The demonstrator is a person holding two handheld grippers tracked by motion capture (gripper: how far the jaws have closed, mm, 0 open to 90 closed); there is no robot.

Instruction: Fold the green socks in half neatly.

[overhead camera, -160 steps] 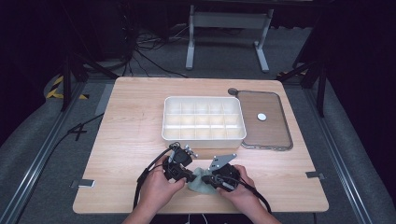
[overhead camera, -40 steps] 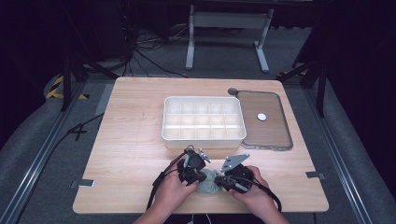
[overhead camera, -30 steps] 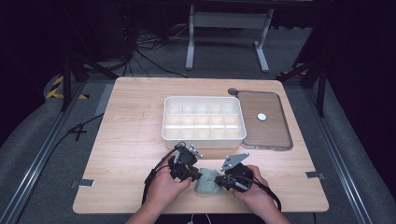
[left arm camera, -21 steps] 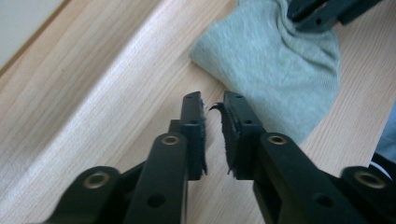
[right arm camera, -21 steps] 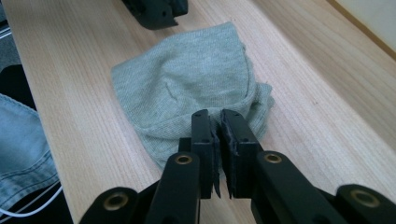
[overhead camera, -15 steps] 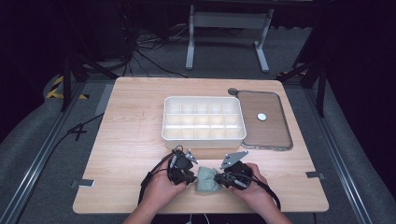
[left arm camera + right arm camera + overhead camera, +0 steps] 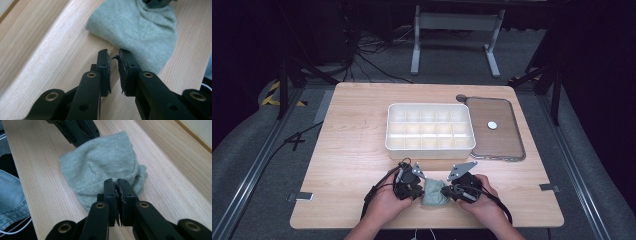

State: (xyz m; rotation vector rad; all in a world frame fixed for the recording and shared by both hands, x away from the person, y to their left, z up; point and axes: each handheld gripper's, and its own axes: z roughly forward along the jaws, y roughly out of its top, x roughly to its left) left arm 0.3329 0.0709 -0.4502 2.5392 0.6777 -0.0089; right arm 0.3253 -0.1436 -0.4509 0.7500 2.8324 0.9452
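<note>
Right gripper [image 7: 117, 185]: we keep its jaws pinched together at the near edge of the grey sock [image 7: 100, 167], pinning the bundle. Left gripper [image 7: 113, 60]: jaws slightly parted, empty, just beside the sock's opposite edge.

On my counter [image 7: 352, 150] I count one grey-green sock [image 7: 434, 193], one white compartment tray [image 7: 430, 146], one brown lid [image 7: 496, 131] and my two grippers.

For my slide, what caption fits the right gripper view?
Right gripper fingers shut beside a folded grey-green cloth on the wooden table.
</note>
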